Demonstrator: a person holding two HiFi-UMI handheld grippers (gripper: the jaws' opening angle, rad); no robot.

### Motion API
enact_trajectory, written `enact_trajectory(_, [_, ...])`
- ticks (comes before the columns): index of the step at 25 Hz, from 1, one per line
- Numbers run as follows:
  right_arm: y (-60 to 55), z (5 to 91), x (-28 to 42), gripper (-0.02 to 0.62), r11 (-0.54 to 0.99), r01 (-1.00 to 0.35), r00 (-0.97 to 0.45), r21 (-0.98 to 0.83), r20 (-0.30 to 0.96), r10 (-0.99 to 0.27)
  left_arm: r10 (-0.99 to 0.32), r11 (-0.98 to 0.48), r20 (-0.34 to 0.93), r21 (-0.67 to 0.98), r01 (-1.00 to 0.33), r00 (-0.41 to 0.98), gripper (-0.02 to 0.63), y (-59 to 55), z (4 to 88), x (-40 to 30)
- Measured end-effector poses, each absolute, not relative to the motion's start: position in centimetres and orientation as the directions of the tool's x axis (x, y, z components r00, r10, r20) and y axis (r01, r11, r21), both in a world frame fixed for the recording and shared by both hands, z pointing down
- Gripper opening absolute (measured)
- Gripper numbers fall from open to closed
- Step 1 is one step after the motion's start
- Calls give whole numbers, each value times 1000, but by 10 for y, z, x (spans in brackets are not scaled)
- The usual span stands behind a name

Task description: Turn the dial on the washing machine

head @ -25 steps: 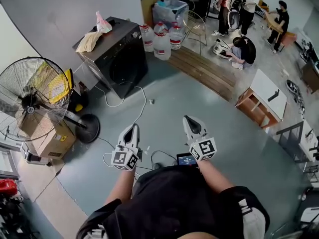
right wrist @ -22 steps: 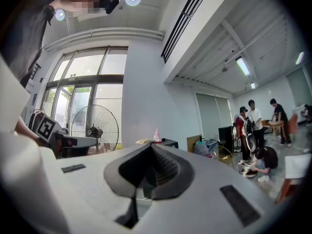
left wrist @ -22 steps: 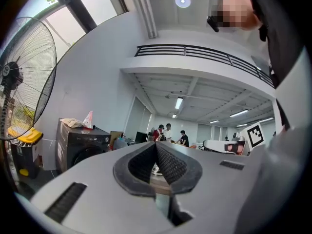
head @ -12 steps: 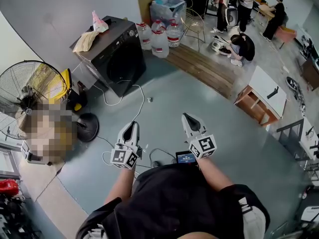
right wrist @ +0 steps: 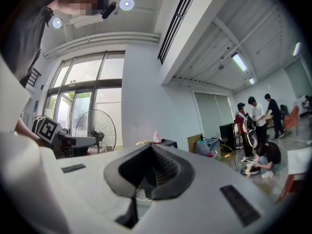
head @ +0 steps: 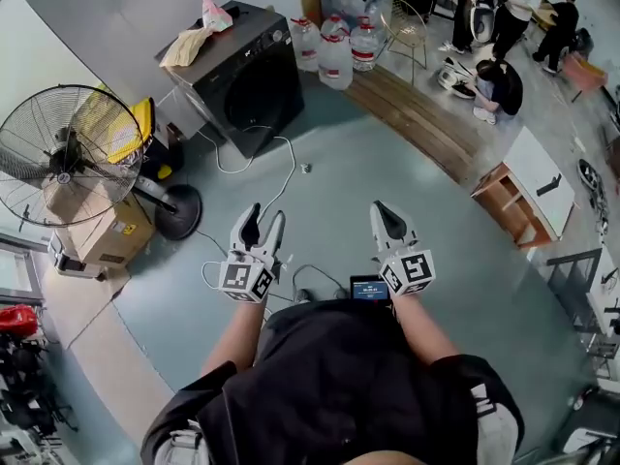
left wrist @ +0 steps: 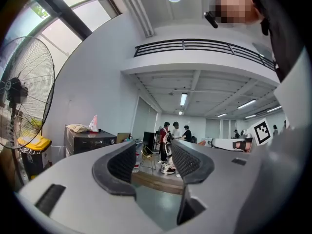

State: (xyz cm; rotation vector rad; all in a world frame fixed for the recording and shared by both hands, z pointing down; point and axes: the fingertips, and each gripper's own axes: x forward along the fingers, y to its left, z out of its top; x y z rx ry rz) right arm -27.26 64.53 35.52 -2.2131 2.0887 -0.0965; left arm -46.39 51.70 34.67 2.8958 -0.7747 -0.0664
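Both grippers hung out in front of the person, over bare grey floor, nowhere near the target. The left gripper [head: 262, 217] had its jaws opening, a clear gap between the ribbed pads [left wrist: 122, 163] and nothing in it but the far room. The right gripper [head: 386, 211] was closed up, pads together on nothing.

The washing machine [head: 242, 76], a dark front-loader, stood at the far left against the wall, well apart from both tools. Its dial [head: 275, 37] showed only as a small pale spot at the right end of the top front strip. A beige cloth [head: 189, 45] and a pink bag [head: 213, 10] sat on its lid.

A big floor fan [head: 68, 153] stood left of it beside a cardboard box [head: 97, 235]. Water bottles [head: 334, 56] were lined up just right of the machine, and a white cable [head: 276, 177] trailed across the floor from the machine toward the person.
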Motion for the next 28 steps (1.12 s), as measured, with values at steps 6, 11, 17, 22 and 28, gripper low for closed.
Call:
enact_trajectory(6, [657,367,-253,2,-65,-989,69,-130,-22,-997,-504,-855,-5,145,-498,864,210,528,350,-451])
enact_trajectory(11, [652,376,-242,2,-73,-986,74,-149,-6,-997,-497,-859,0,147,-491,868,210,523,352,-440])
enact_trajectory(17, [627,381,-222,2,-90,-986,90,-139,1,-996,-489,-861,-10,167,-481,872,210,494,360,-423])
enact_trajectory(22, [592,387,-195,2,-116,-984,113,-137,26,-993,-471,-868,-2,177,-463,882,210,449,373,-393])
enact_trajectory(28, [519,386,-152,2,-134,-982,129,-132,48,-991,-440,-882,17,181,-435,898,210,371,381,-344])
